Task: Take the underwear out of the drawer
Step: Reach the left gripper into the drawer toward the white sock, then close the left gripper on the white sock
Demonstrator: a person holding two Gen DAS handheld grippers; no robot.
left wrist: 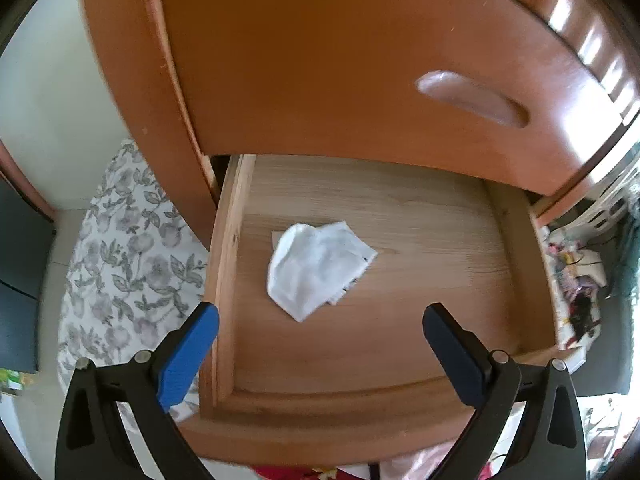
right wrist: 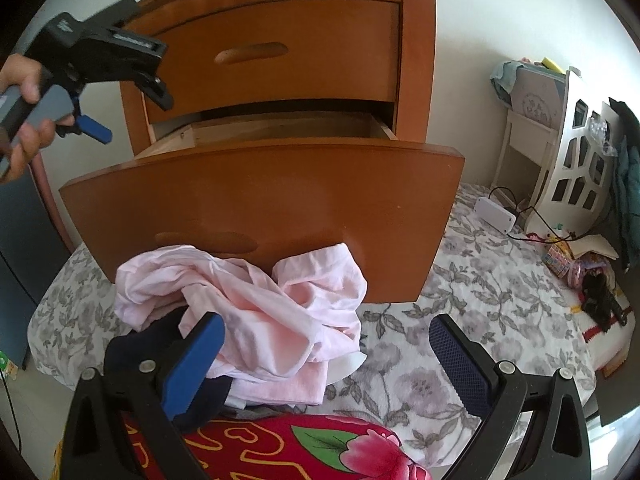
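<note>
Hovering above the pulled-out drawer (left wrist: 400, 216), the left gripper (left wrist: 320, 320) has its two blue fingers spread wide apart with nothing between them, and the white underwear (left wrist: 316, 268) lies on the bare wooden floor of the drawer just ahead of them, slightly nearer the left-hand finger than the right. It sits toward the drawer's left wall, well clear of the front panel and of the back. The crumpled piece is longer than it is wide, its long axis slanting from the near-left corner up toward the far-right, with a folded point aimed back toward the fingers. The left gripper is plainly the nearer one; from the other side of the room the right gripper (right wrist: 326, 336), also spread open and empty, hangs low over a heap of pink clothes (right wrist: 248, 312) on the flowered bedding (right wrist: 460, 312), outside the drawer altogether. To my eye, the next move is a short drop forward and down, closing across the narrow width.
</note>
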